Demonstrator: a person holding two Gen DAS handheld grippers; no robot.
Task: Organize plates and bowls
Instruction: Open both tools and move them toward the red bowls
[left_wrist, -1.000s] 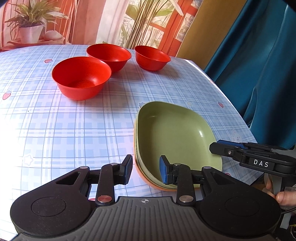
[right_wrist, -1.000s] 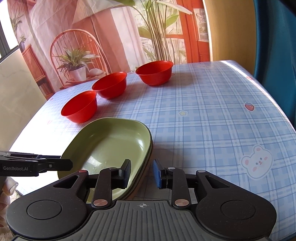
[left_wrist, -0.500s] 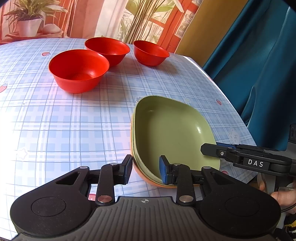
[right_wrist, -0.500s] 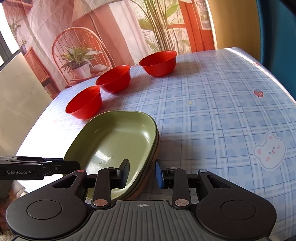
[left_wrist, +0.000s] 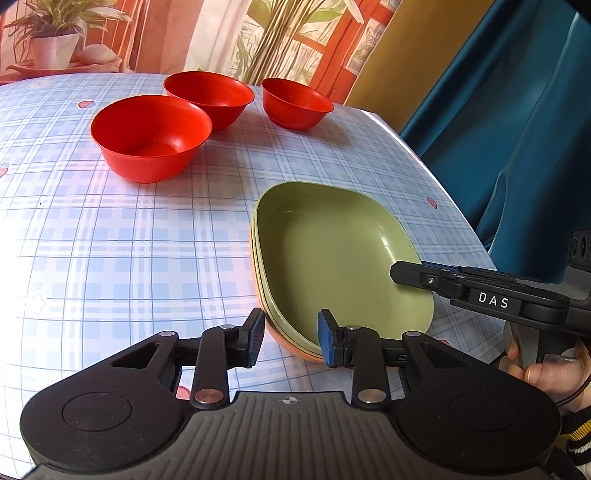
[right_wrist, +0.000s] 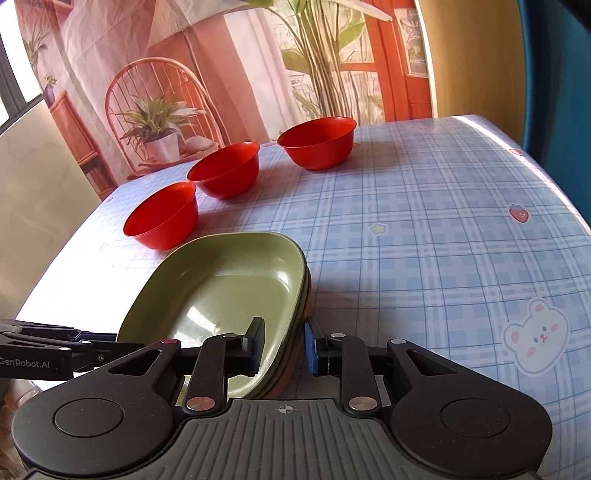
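Note:
A stack of plates, green on top (left_wrist: 332, 258) with an orange one at the bottom, lies near the table's front edge; it also shows in the right wrist view (right_wrist: 229, 288). Three red bowls stand apart behind it: near (left_wrist: 151, 136), middle (left_wrist: 210, 98), far (left_wrist: 295, 101). My left gripper (left_wrist: 290, 338) is open, its fingers on either side of the stack's near left rim. My right gripper (right_wrist: 282, 345) is open astride the stack's near right rim; its fingers (left_wrist: 413, 275) show in the left wrist view over the plate.
The table (right_wrist: 424, 240) has a blue checked cloth with a bear sticker (right_wrist: 535, 339). A teal curtain (left_wrist: 517, 129) hangs beyond the right edge. A printed backdrop stands behind the far edge.
Both grippers have moved forward and closer to the plate stack, so its rim now lies between the fingers of each. The jaws have stayed open.

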